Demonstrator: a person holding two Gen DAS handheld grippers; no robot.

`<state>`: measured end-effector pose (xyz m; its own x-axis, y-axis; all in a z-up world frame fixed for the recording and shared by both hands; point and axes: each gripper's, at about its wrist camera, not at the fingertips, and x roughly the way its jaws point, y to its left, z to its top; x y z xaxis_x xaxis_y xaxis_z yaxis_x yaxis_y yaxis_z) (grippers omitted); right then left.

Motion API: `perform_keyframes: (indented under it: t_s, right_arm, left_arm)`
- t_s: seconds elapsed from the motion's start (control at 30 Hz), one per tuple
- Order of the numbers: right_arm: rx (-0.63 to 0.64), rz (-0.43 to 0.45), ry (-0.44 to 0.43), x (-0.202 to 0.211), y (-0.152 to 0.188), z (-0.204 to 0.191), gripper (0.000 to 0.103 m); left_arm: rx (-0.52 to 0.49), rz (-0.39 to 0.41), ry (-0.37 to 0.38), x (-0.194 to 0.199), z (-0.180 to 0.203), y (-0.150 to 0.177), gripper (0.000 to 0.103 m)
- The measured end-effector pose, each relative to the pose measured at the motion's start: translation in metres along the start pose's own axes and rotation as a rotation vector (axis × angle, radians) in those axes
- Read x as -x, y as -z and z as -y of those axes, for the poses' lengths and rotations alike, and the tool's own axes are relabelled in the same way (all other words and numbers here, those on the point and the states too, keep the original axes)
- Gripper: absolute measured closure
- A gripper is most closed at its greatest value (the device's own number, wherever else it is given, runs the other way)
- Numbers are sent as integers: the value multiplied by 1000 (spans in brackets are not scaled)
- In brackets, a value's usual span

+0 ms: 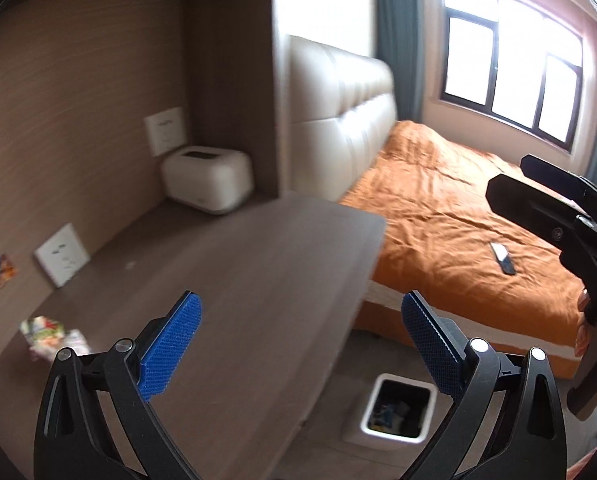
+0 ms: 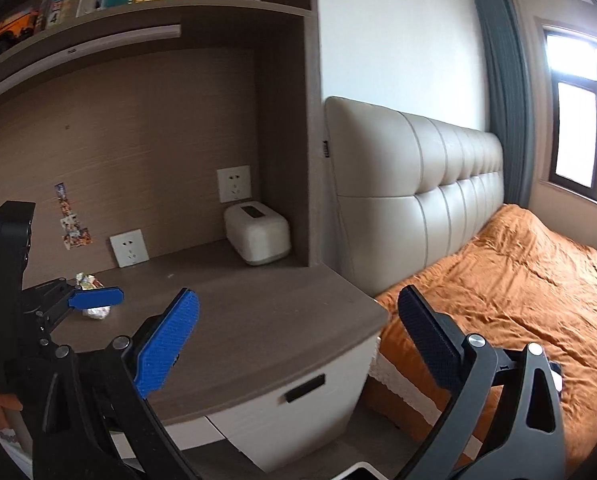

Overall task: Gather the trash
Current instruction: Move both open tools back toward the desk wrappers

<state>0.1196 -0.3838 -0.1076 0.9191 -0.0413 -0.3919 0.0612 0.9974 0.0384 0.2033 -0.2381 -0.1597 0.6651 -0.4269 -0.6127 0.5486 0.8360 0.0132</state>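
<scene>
Both blue-padded grippers, left gripper (image 1: 300,344) and right gripper (image 2: 298,340), gape empty; crumpled colourful wrapper (image 1: 54,336) lies on the brown wooden desk (image 1: 238,280), left of the left gripper's fingers.

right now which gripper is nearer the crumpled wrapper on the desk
Left. The left gripper hangs open just right of the crumpled wrapper, its finger close beside it in the right wrist view. The right gripper, also open, is farther right, toward the bed.
</scene>
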Motion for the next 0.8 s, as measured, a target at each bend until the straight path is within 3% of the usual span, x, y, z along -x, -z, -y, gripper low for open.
perform_keyframes:
  t_s: [0.13, 0.4, 0.6, 0.8]
  right_arm:
    - [51, 21, -95, -19, -18, -41, 3]
    - [96, 35, -250, -54, -46, -110, 4]
    - [150, 15, -335, -84, -53, -155, 4]
    - [164, -28, -395, -117, -47, -195, 3]
  left_arm:
    - [58, 10, -100, 22, -52, 0, 5]
    - [153, 38, -227, 46, -134, 5, 5]
    - [209, 43, -293, 55, -188, 15, 5]
    - [202, 3, -387, 47, -239, 32, 5]
